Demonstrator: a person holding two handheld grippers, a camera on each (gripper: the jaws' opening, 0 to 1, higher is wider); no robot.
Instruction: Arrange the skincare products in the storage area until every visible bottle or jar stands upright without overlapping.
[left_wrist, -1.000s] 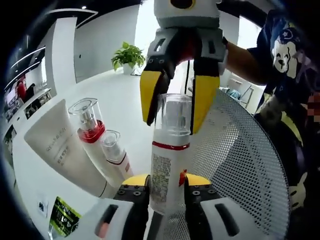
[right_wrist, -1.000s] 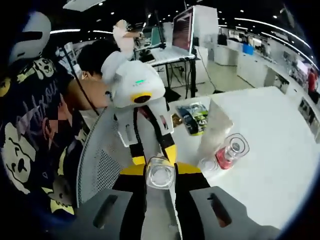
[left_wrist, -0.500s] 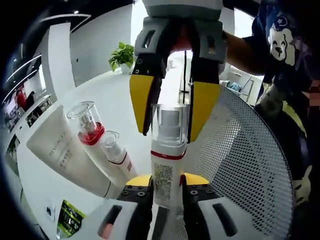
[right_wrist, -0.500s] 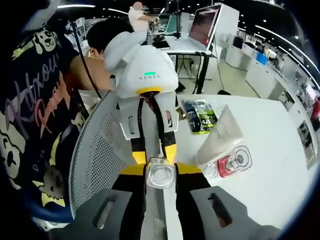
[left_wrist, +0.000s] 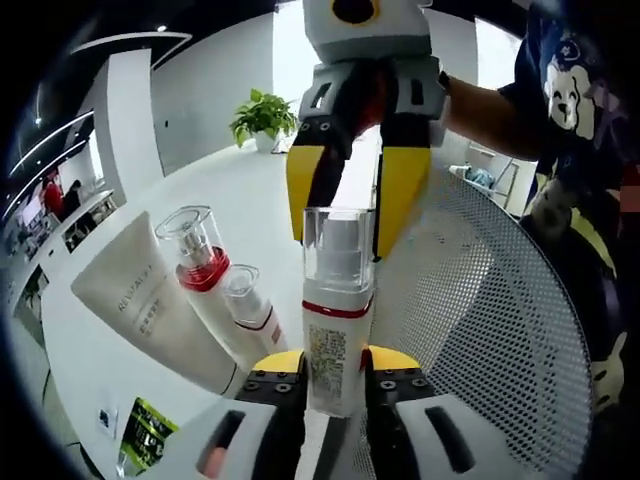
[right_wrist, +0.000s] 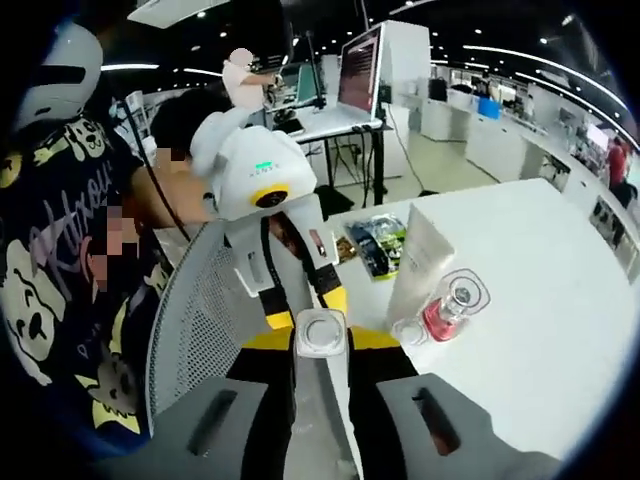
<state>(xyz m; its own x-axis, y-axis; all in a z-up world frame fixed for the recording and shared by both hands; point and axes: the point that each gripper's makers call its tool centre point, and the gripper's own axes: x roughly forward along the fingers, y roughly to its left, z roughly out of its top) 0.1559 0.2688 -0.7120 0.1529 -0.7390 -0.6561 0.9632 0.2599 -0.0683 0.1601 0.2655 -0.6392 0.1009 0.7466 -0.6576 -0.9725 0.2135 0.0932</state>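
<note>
Pinching bottle (left_wrist: 338, 310) in my left hand-held gripper (left_wrist: 335, 375); right hand-held gripper (left_wrist: 355, 205) spread around its cap, above mesh tray (left_wrist: 480, 310).

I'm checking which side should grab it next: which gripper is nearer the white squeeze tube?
Left, as far as I can judge. The left gripper, shut on the clear-capped bottle, sits just beside the white squeeze tube. The right gripper hangs over the bottle's cap, farther off.
</note>
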